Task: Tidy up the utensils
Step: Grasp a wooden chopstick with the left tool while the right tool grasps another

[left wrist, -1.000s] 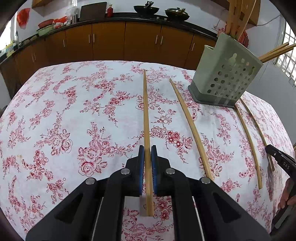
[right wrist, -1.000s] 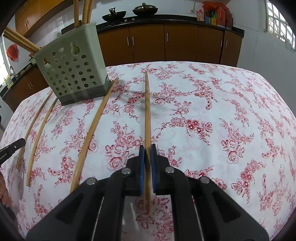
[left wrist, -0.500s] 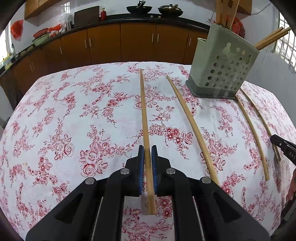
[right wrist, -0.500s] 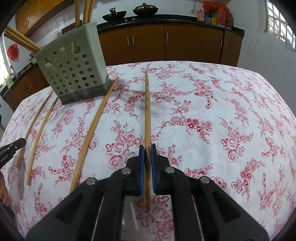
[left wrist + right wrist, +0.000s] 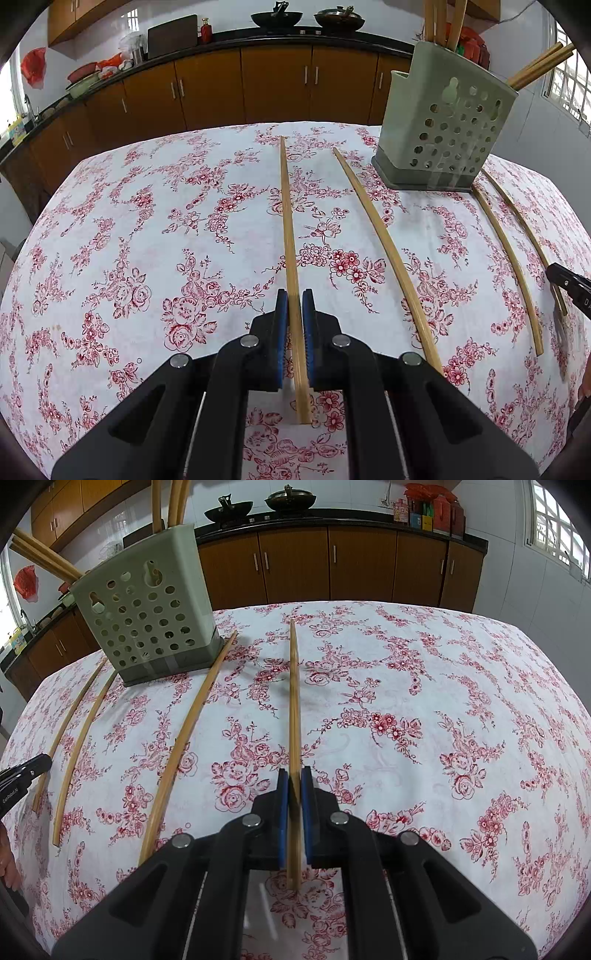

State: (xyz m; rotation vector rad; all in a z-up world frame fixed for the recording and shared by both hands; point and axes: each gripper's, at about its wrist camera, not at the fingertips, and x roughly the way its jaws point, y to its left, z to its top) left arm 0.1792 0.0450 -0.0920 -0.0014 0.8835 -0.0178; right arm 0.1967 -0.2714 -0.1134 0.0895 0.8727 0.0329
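Observation:
My left gripper (image 5: 294,295) is shut on a long bamboo chopstick (image 5: 287,229) that points forward over the floral tablecloth (image 5: 147,240). My right gripper (image 5: 294,773) is shut on another bamboo chopstick (image 5: 294,698), held just above the cloth. The green perforated utensil holder (image 5: 441,133) stands at the back right in the left wrist view and at the back left in the right wrist view (image 5: 147,609), with several chopsticks standing in it. Three loose chopsticks lie on the cloth beside it (image 5: 388,251), (image 5: 508,258), (image 5: 524,229).
Brown kitchen cabinets (image 5: 277,85) and a dark counter with woks (image 5: 275,18) run behind the table. The tip of the other gripper shows at the right edge in the left wrist view (image 5: 569,284) and at the left edge in the right wrist view (image 5: 22,775).
The left gripper has risen and drawn back slightly with its chopstick, so the holder looks further away. The right gripper has barely moved.

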